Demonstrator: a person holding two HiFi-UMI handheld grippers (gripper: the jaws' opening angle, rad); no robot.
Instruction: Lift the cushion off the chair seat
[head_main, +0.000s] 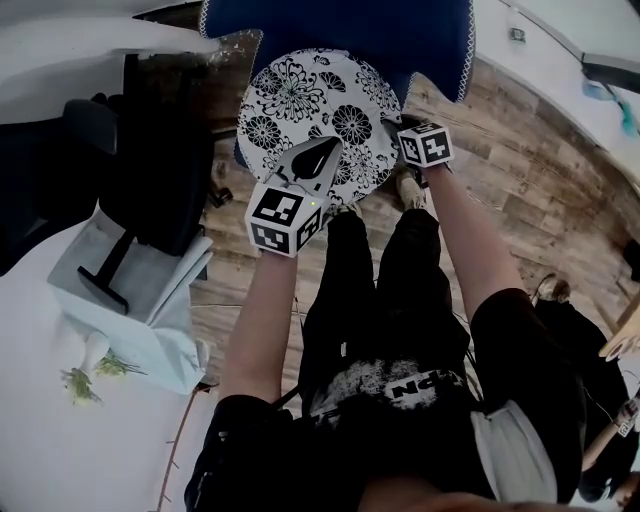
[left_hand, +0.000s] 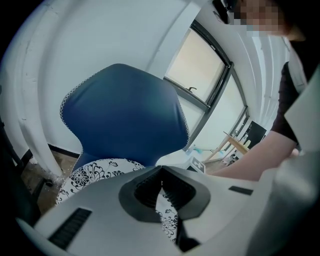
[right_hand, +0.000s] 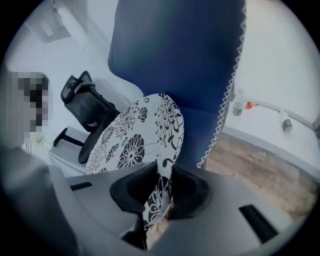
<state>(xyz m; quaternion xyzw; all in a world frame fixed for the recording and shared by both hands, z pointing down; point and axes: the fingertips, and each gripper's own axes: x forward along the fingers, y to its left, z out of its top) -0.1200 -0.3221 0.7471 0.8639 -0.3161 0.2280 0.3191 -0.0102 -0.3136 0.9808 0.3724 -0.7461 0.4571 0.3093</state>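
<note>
A round white cushion (head_main: 320, 105) with black flowers lies over the seat of a blue chair (head_main: 340, 30). My left gripper (head_main: 328, 148) reaches over its near left edge. In the left gripper view, its jaws (left_hand: 161, 172) meet at the tips with patterned fabric (left_hand: 95, 172) showing between the pads. My right gripper (head_main: 395, 125) is at the cushion's right edge. In the right gripper view, its pads (right_hand: 167, 172) press on the rim of the cushion (right_hand: 130, 145), in front of the blue backrest (right_hand: 175, 55).
A black office chair (head_main: 150, 160) stands to the left, next to a white table (head_main: 60, 440) with a small sprig of flowers. The wood floor (head_main: 540, 190) lies to the right. My legs in black trousers (head_main: 380, 270) stand right before the seat.
</note>
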